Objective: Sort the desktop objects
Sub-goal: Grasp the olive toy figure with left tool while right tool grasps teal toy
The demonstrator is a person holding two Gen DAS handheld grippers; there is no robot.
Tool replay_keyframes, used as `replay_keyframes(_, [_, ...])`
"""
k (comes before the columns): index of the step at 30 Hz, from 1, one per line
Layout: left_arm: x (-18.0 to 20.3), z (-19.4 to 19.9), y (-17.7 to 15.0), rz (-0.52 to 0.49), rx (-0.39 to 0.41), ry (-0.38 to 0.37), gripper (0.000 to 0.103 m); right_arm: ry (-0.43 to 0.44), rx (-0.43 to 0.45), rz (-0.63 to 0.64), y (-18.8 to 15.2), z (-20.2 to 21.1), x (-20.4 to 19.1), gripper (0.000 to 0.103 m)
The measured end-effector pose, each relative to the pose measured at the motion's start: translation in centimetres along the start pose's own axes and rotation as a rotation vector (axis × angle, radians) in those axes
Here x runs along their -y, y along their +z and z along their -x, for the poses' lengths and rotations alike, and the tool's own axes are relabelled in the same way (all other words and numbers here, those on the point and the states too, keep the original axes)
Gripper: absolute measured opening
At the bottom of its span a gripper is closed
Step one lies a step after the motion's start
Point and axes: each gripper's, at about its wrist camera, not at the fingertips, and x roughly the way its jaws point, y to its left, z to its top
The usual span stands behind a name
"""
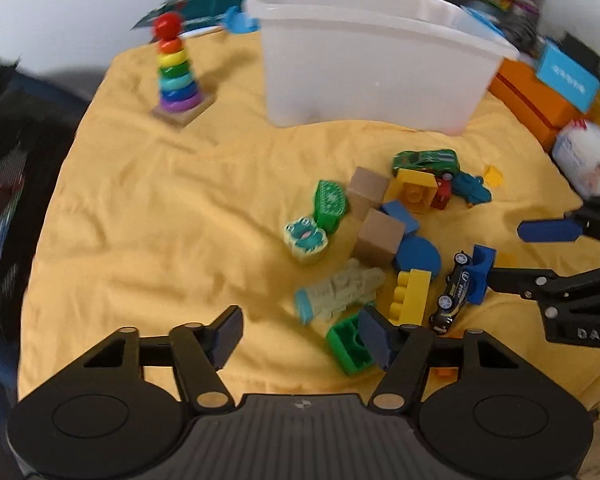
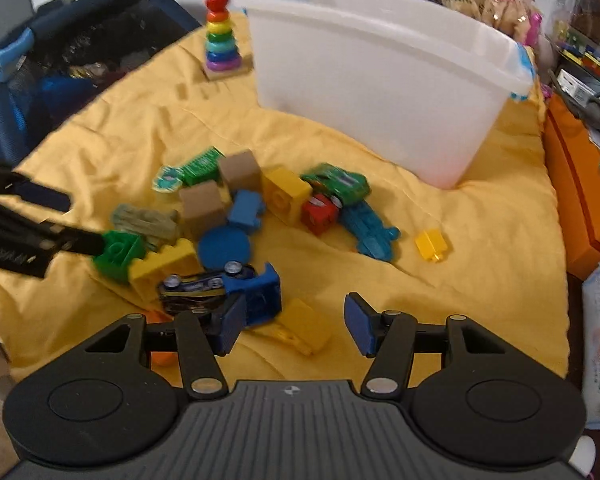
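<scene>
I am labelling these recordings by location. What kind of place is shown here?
Probably a home playroom or child's room. Toy blocks and cars lie on a yellow cloth before a white plastic bin, beside a ring stacker, with cluttered shelves behind.

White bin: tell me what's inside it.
The white bin has frosted walls and its opening faces away, so nothing inside shows. Whether it is empty cannot be told from either view.

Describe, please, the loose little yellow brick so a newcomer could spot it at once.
Find the white bin on the yellow cloth. In front of it, right of the toy pile, past the teal toy, the small yellow brick lies alone, touching nothing.
</scene>
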Motion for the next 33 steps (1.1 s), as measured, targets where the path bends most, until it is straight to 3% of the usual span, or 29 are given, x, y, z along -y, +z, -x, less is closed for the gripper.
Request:
replay_keyframes(4, [1.2, -1.4, 1.2, -0.168, -0.016, 0.0, 0.053, 0.02, 0.02, 0.042, 0.0, 0.5, -0.6, 0.057])
replay_keyframes(7, [1.5, -2.4, 1.8, -0.224, -0.04, -0.078, 0.046, 0.014, 0.037, 0.039, 0.2, 0.7, -0.3, 0.057])
replay_keyframes(10, [2.0, -2.6, 2.2, -0.27, -0.053, -0.106, 0.044, -0.009, 0.058, 0.014, 0.8, 0.7, 0.8, 0.058])
replay_keyframes(13, [2.6, -2.8, 1.9, -0.286, -0.052, -0.107, 0.044, -0.024, 0.079, -0.005, 1.6, -0.2, 2.4, 0.059])
replay_keyframes(17, [2.4, -2.4, 1.7, -0.223, -0.051, -0.093, 0.038, -0.054, 0.08, 0.06, 2.6, -3.2, 3.7, 0.057])
replay_keyframes(20, [2.4, -1.5, 1.0, -0.161, -0.047, -0.09, 0.038, -0.057, 0.054, 0.121, 3.0, -5.1, 3.9, 0.046])
replay_keyframes(24, [2.9, -0.6, 0.3, -0.132, -0.045, -0.1, 0.038, -0.06, 0.037, 0.124, 3.2, -6.6, 4.5, 0.041])
replay_keyframes(26, [3.0, -0.5, 0.4, -0.148, -0.044, -0.119, 0.038, -0.029, 0.022, 0.099, 3.3, -6.5, 4.6, 0.029])
replay_keyframes(28, [2.7, -0.5, 1.0, -0.193, -0.036, -0.123, 0.039, -0.019, 0.011, 0.116, 3.2, -6.3, 4.1, 0.023])
replay_keyframes(33, [2.3, -1.8, 3.1, -0.388, -0.075, -0.082, 0.039, 0.014, 0.006, 0.09, 2.4, -5.6, 3.7, 0.023])
